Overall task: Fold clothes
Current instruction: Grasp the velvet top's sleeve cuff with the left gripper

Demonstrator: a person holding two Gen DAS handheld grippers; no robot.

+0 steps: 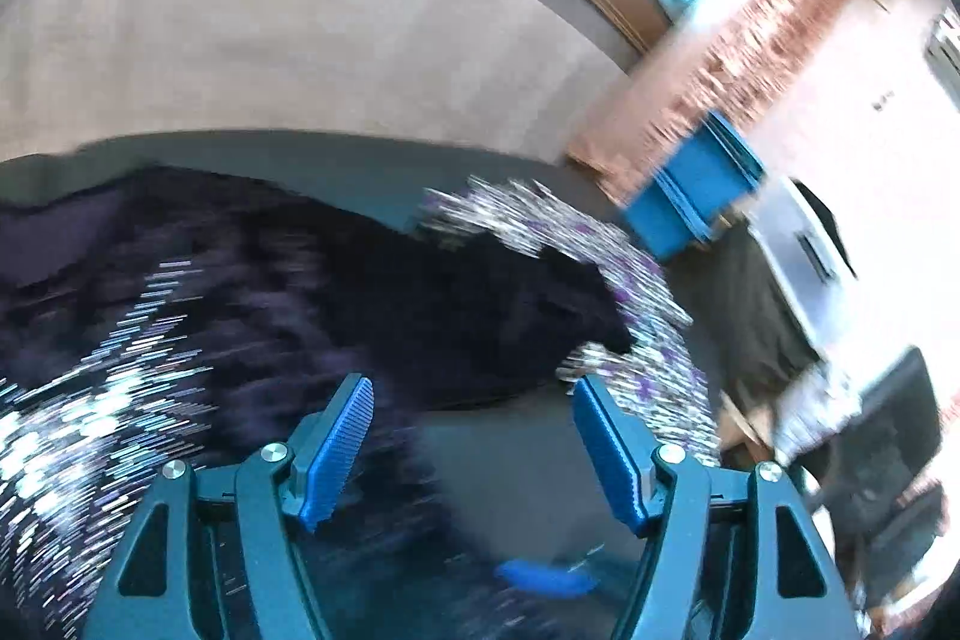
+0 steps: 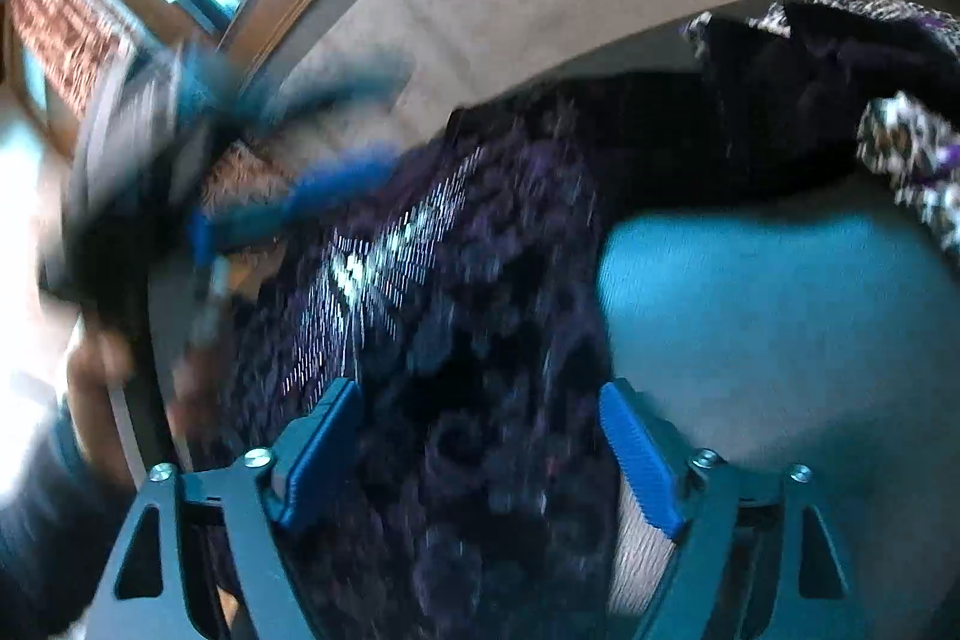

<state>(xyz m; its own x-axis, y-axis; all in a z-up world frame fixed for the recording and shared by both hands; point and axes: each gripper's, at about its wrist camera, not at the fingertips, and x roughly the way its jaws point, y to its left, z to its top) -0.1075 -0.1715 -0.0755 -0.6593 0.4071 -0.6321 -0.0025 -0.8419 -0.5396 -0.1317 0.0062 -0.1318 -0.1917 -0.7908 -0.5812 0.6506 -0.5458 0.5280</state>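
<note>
A dark purple-black garment (image 1: 360, 292) with glittering silver patches lies crumpled on the grey-teal table (image 1: 516, 466). Its white-and-purple patterned edge (image 1: 630, 280) curls at the right. My left gripper (image 1: 474, 430) is open just above the garment's near edge, with nothing between its blue pads (image 1: 333, 451). In the right wrist view the same garment (image 2: 468, 340) runs under and between the spread fingers of my right gripper (image 2: 480, 436), which is open. The left gripper (image 2: 300, 202) shows there as a blur at the garment's left side. Both views are motion-blurred.
Bare teal tabletop (image 2: 780, 340) lies right of the garment. A beige floor (image 1: 240, 40) stretches beyond the table's far edge. A blue crate (image 1: 690, 196) stands by a brick wall (image 1: 750, 58) under a window. A person's dark sleeve (image 2: 48, 520) is at the lower left.
</note>
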